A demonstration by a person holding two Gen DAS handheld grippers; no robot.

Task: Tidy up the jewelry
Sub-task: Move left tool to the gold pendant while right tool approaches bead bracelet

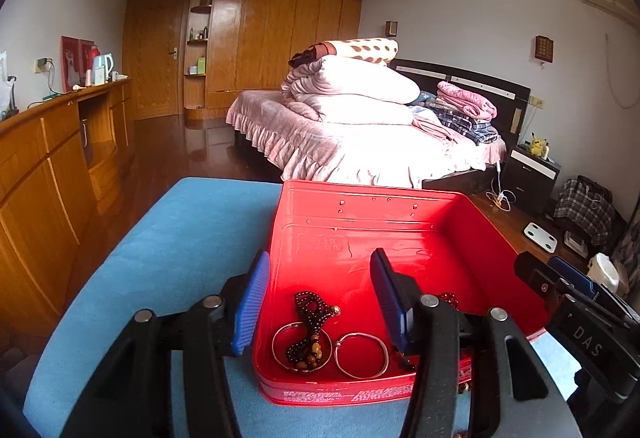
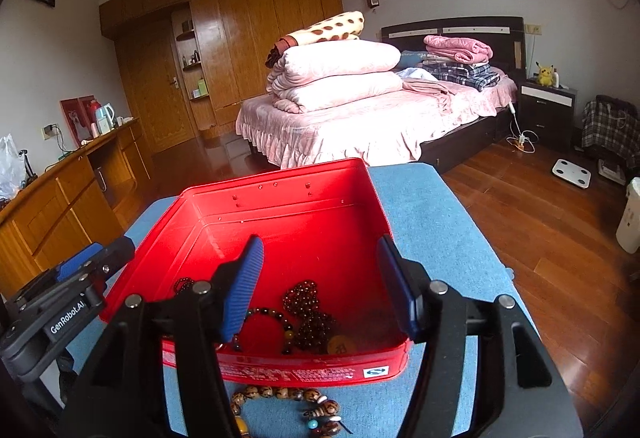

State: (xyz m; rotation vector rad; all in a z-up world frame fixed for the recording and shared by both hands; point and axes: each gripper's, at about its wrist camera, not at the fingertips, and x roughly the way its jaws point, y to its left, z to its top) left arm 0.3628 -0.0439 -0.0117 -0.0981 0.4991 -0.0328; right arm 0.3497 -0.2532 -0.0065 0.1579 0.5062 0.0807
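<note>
Jewelry is being kept in a shallow red rectangular metal tin (image 1: 400,238), which is lying on a blue cloth-covered surface (image 1: 160,258). The left gripper (image 1: 316,302) is being held spread wide with nothing between its blue ribbed pads (image 1: 250,306); its left finger is sitting just outside the tin's left wall and its right finger is hanging over the inside. Between those fingers, near the tin's front wall, two thin silver metal bangles (image 1: 362,354) are lying side by side, and a dark red beaded strand with amber beads (image 1: 308,334) is draped across the left one.

The right gripper (image 2: 320,286) is likewise being held released and empty, both fingers hanging over the tin's near end. Between its fingers a heap of dark garnet-coloured beads (image 2: 310,310) is resting on the tin floor, with a bracelet of mixed dark and amber round beads (image 2: 276,326) just to its left and a round yellow-brown token (image 2: 341,346) by the front wall. Below the jaws, outside the tin and just beside its front wall, a carved tan wooden bead bracelet with a turquoise bead (image 2: 288,404) is lying on the blue cloth.
</note>
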